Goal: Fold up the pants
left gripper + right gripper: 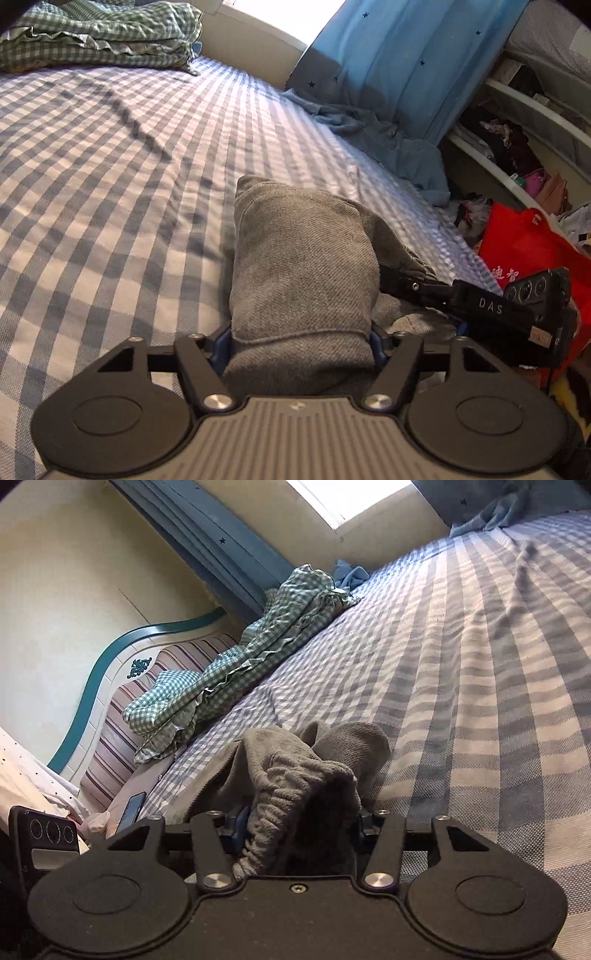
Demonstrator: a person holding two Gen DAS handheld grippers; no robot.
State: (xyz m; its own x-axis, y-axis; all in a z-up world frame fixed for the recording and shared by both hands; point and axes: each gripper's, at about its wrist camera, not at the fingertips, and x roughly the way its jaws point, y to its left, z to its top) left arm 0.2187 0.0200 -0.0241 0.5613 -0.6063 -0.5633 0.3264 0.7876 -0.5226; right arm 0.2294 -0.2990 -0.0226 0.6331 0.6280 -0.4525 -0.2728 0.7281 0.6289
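- A bed spread with a blue-and-white checked woven sheet (110,177) fills both views.
- Grey knitted cotton pants (303,266) lie bunched at 6 o'clock.
- Left gripper (301,338) clamps a folded leg.
- Right gripper (299,821) pinches the ribbed waistband.
- A green gingham ruffled quilt (236,657) lies at 10 o'clock in the right view.

You have open checked bedsheet (110,177) ahead toward the window-side edge. The green gingham quilt (99,37) blocks the headboard end, crumpled blue clothes (388,136) line the far edge, and the grey pants (303,258) fill both grippers' front.
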